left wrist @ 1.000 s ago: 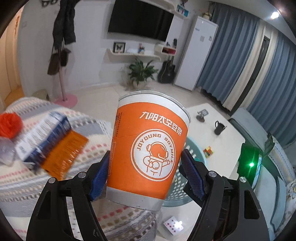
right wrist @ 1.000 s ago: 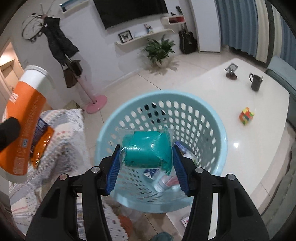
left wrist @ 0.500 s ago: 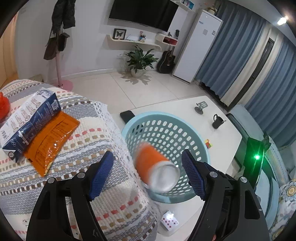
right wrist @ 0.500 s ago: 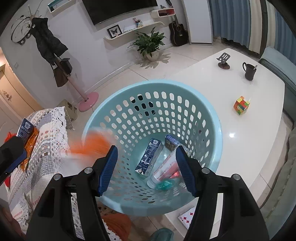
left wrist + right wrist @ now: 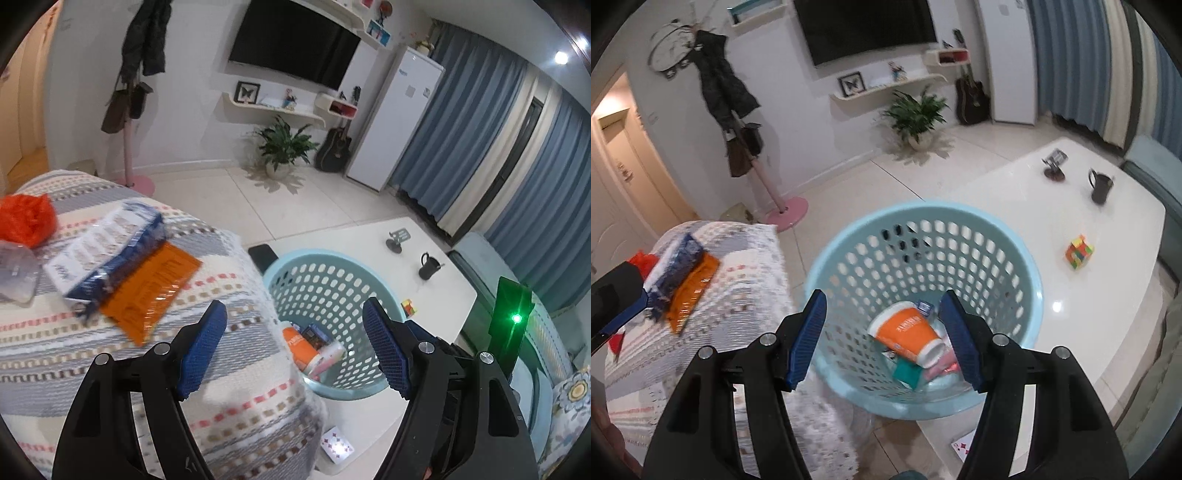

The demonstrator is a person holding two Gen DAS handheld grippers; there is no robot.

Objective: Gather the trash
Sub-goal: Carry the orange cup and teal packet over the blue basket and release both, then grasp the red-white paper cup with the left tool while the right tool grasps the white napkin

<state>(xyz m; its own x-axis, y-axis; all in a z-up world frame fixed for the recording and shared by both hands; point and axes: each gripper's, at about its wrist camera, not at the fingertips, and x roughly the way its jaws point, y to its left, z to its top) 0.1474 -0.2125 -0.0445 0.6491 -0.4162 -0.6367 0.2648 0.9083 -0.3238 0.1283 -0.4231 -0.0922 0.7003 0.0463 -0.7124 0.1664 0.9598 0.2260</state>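
A light blue perforated basket (image 5: 1027, 273) (image 5: 295, 266) stands on the white table. Inside it lies the orange paper cup (image 5: 907, 330) (image 5: 297, 347) on its side, with a teal packet (image 5: 905, 373) and other wrappers beneath. My right gripper (image 5: 882, 332) hangs open above the basket, nothing between its blue pads. Over the edge of the patterned blanket my left gripper (image 5: 293, 343) is open and empty too. On the blanket lie a blue-and-white carton (image 5: 107, 251) (image 5: 679, 262), an orange flat packet (image 5: 155, 284) (image 5: 692, 291), a red crumpled bag (image 5: 27, 218) and a clear plastic piece (image 5: 14, 273).
The white table (image 5: 1115, 258) carries a colour cube (image 5: 1079, 252), a black mug (image 5: 1100, 186), a small stand (image 5: 1055, 166) and a black phone (image 5: 263, 254) behind the basket. A playing-card pack (image 5: 336, 445) lies on the floor. A coat stand, a plant and a guitar line the far wall.
Both grippers let go: the orange cup left my left gripper and the teal packet left my right one, and both now lie in the basket. My left gripper swung left toward the blanket.
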